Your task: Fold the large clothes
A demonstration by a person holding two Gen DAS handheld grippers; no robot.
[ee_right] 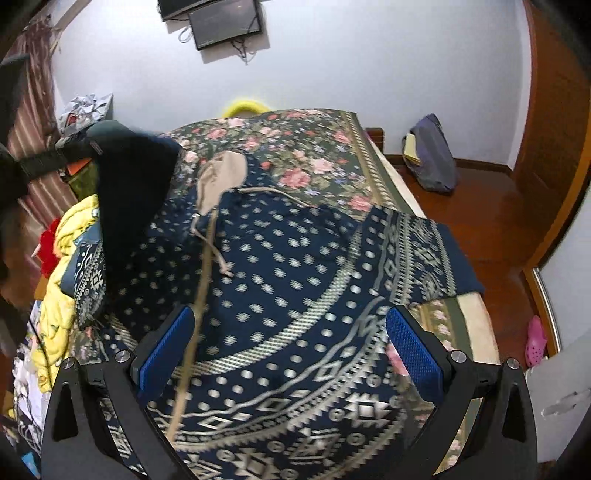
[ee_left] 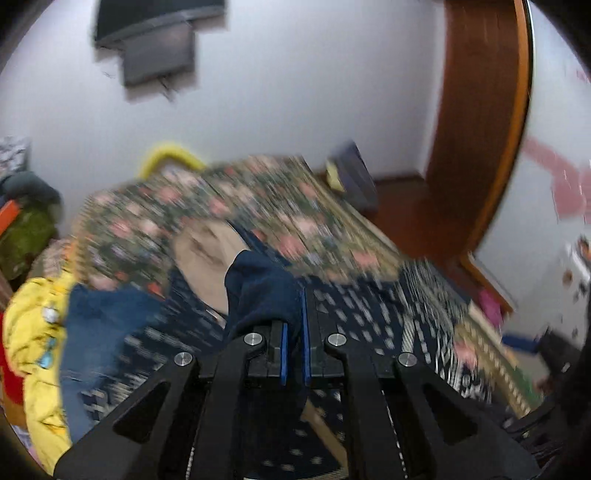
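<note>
Right gripper: jaws spread wide, nothing between the pads, hovering over the near end of the navy patterned garment. A tan drawstring runs up from just inside its left pad toward the hood.

Left gripper: jaws nearly closed, pinching a bunch of dark navy fabric. Left view is motion-blurred, so I can't tell if it's a sleeve or a side edge. In the right view that lifted flap stands above the garment's left side, well clear of the bed.

Garment location: spread across the floral bedspread, body mostly flat. Its right side lies out flat near the bed's right edge. The beige hood lining sits at the garment's far end, face up.

Progress, my read: early. Garment is laid out, first fold (left side inward) is under way, not landed. Left to do: drop that flap onto the body, fold the right side in, tuck hood and drawstring, fold lengthwise, tidy.

Beside the garment's left edge: yellow clothing in a heap, unfolded. Beyond the hood, a wall monitor.
</note>
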